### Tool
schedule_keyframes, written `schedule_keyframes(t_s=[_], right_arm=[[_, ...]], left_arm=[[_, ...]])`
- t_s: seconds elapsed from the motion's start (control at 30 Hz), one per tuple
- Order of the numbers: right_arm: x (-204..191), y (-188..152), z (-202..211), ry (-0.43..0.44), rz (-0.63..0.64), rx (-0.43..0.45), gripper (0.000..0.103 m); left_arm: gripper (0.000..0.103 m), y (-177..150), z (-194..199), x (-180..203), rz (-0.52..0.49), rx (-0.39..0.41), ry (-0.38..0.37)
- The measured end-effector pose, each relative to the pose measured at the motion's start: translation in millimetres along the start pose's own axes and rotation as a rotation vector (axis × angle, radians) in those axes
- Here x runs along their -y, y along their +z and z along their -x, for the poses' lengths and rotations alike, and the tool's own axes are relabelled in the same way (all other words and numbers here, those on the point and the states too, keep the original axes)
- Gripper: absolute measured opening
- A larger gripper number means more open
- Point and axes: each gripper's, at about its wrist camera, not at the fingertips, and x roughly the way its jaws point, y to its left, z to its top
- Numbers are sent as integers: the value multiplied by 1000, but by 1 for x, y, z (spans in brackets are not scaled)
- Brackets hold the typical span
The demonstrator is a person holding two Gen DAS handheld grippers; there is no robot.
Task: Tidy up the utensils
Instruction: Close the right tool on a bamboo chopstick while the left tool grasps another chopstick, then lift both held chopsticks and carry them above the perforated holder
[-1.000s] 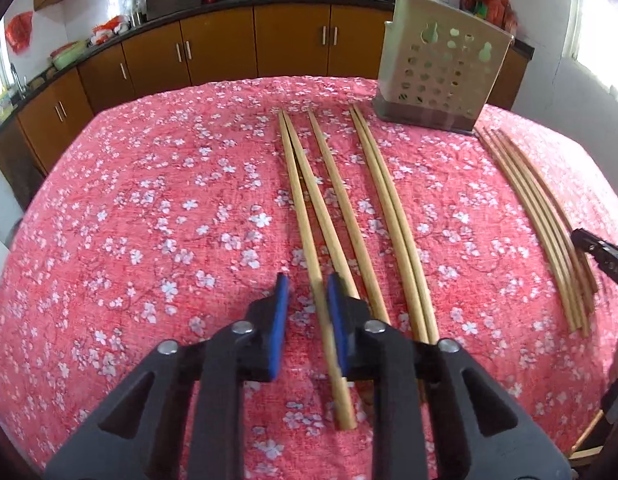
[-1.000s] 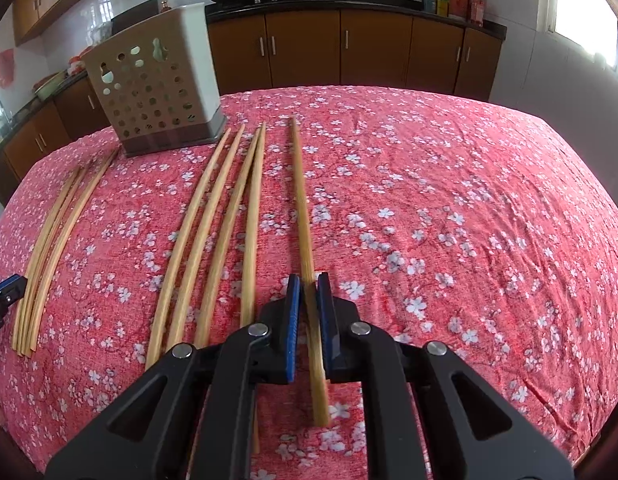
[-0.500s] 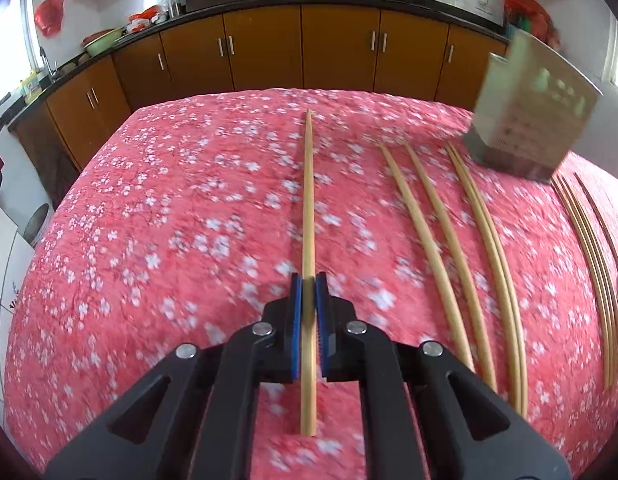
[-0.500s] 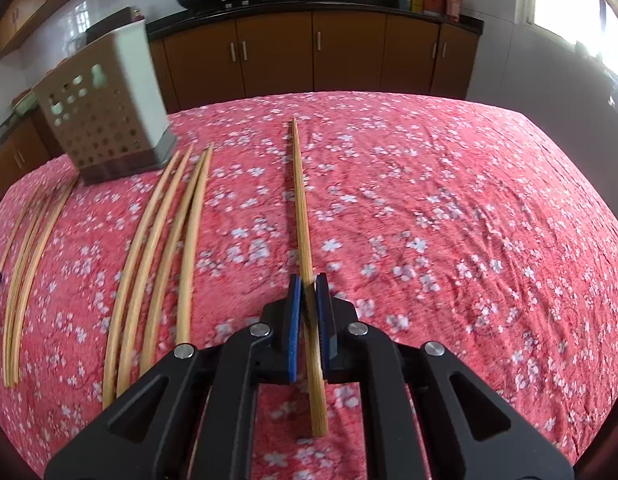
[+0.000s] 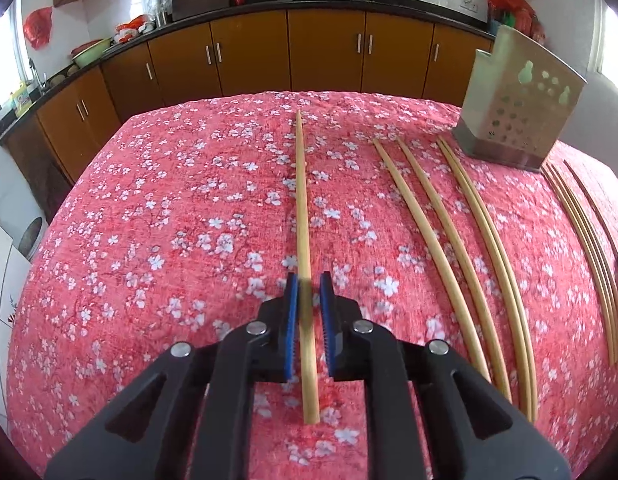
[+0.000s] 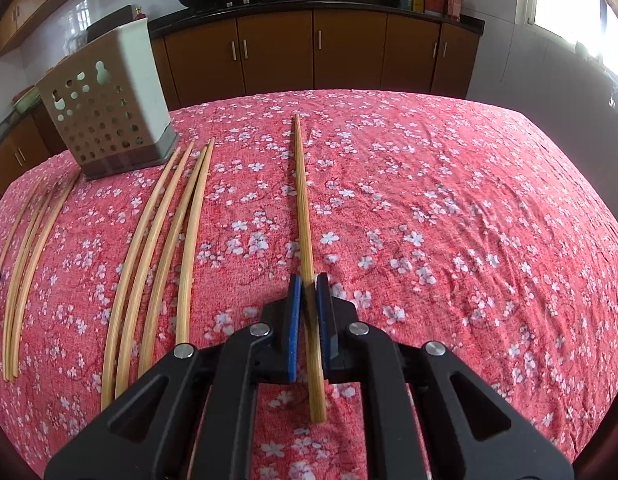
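1. The left tongs (image 5: 307, 312) are opening; a single chopstick (image 5: 302, 208) lies between the blue pads, gaps visible on both sides.
2. The right tongs (image 6: 309, 308) are pinching another chopstick (image 6: 301, 200).
3. The perforated holder (image 6: 109, 112) stands on the floral-clothed worktop (image 6: 449, 220); loose chopsticks (image 6: 165, 240) lie just beside it.
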Motion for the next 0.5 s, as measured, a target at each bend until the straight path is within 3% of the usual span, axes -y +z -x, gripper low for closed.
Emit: schedule_keyframes(t_s=[0.3, 0.5], right_arm=[[7, 0, 14, 21, -20, 26, 8], [19, 19, 58, 29, -43, 163, 8]], left_arm=[[8, -1, 7, -4, 11, 8, 2], [8, 17, 57, -9, 25, 158, -13]])
